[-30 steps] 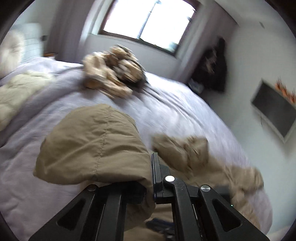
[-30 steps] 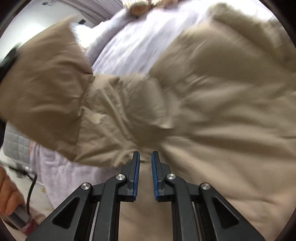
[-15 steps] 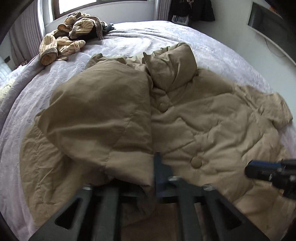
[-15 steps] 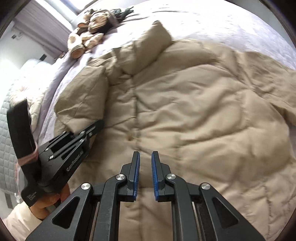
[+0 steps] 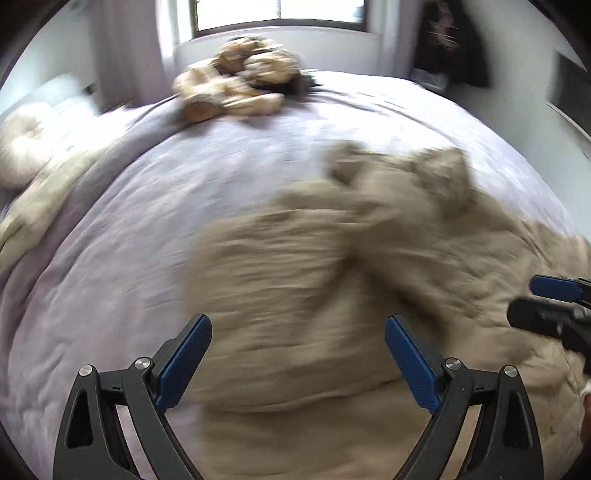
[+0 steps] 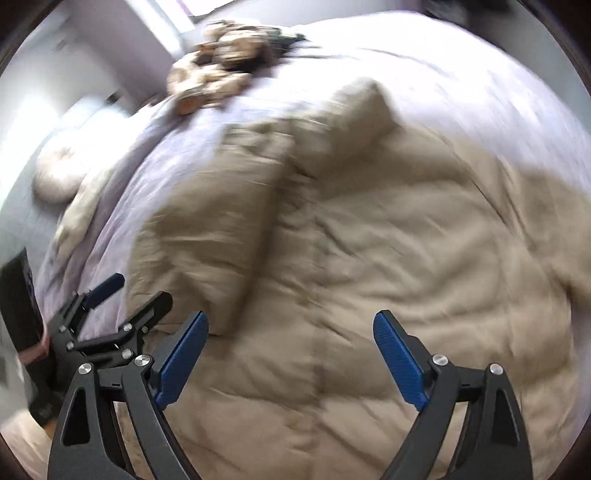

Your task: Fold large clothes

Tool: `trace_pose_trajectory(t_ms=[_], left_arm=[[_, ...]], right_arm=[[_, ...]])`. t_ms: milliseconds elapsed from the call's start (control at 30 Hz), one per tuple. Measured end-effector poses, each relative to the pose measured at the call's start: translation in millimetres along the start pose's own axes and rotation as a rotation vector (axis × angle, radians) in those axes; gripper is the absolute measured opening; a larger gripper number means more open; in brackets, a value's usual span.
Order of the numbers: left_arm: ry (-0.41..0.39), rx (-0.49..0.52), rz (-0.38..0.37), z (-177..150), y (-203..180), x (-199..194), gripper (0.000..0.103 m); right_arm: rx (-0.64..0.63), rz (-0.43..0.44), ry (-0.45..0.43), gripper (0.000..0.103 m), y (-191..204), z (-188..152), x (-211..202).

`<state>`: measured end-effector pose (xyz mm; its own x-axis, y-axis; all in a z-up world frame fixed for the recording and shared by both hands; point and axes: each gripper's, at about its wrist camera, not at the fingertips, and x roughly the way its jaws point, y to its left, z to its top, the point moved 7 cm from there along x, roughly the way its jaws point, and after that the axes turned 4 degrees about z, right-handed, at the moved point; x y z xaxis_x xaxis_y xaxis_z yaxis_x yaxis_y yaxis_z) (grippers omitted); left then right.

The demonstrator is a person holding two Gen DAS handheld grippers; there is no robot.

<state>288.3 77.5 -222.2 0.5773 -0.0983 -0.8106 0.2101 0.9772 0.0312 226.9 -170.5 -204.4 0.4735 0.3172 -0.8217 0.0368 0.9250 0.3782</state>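
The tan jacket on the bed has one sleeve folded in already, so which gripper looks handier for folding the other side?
Probably the right gripper: it hangs over the tan jacket nearer the unfolded side, its jaws opening with nothing between them. The left gripper, jaws also opening, sits by the sleeve already folded in.

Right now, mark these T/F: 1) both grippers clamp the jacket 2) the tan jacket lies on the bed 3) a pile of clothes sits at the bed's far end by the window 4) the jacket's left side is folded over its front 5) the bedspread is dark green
1) False. The left gripper and the right gripper are both opening, with nothing gripped between their pads.
2) True. The tan jacket lies spread on the bed.
3) True. The pile of clothes sits near the window.
4) True. One side lies folded over the front.
5) False. The bedspread is pale lilac.
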Motion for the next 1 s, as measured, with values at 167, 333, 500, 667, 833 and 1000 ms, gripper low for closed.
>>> trace_pose_trajectory(t_ms=[167,333,500,667,833,1000], left_arm=[[0.100,-0.179,-0.005,-13,58,30,0.096],[0.108,-0.258,-0.070,-17,74,43,0.096],[0.136,-0.375,-0.222,-4,92,62,0.096],[0.199,-0.445,-0.326,19,95,105,0.095],[0.242,-0.525,-0.473,39,74,136,0.084],[0.130,-0.394,-0.482,54,49,108,0.020]], right_arm=[[-0.283,-0.118,-0.017,0.093,85,12,54],[-0.421,-0.410,-0.058,0.039,101,37,113],[-0.148,-0.273,-0.083,0.007,37,41,86],[0.054,-0.240,-0.040,0.007,-25,26,74],[0.151,-0.199,0.003,0.007,-39,9,94],[0.174,-0.179,-0.005,0.007,-30,16,107]])
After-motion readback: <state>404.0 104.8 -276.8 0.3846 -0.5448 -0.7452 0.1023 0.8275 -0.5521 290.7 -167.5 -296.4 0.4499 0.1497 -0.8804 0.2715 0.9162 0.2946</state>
